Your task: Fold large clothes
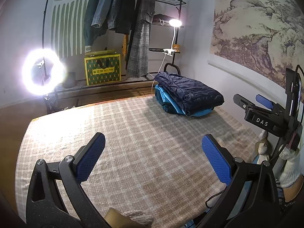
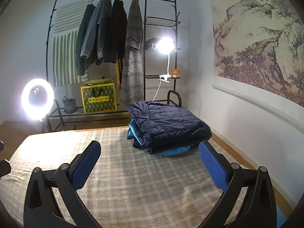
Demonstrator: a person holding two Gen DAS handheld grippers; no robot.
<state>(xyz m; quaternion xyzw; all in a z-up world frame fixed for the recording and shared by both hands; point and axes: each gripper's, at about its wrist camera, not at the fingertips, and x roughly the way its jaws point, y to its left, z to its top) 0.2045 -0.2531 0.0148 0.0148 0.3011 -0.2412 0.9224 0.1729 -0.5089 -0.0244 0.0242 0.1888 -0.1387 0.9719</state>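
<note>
A folded navy quilted jacket [image 1: 188, 91] lies on top of folded blue garments [image 1: 167, 102] at the far right corner of a beige checked mat [image 1: 144, 136]. The same jacket [image 2: 169, 123] and the blue garments [image 2: 171, 150] show in the right wrist view, on the mat [image 2: 133, 180]. My left gripper [image 1: 153, 155] is open and empty above the mat's near part. My right gripper [image 2: 150, 163] is open and empty, just in front of the pile; it also shows at the right in the left wrist view [image 1: 254, 102].
A black clothes rack [image 2: 114, 38] with several hanging coats stands behind the mat. A yellow-green bag [image 2: 98, 97], a potted plant [image 2: 69, 105], a ring light [image 2: 38, 98] and a clip lamp [image 2: 165, 45] are there. A wall [image 2: 247, 123] runs along the right.
</note>
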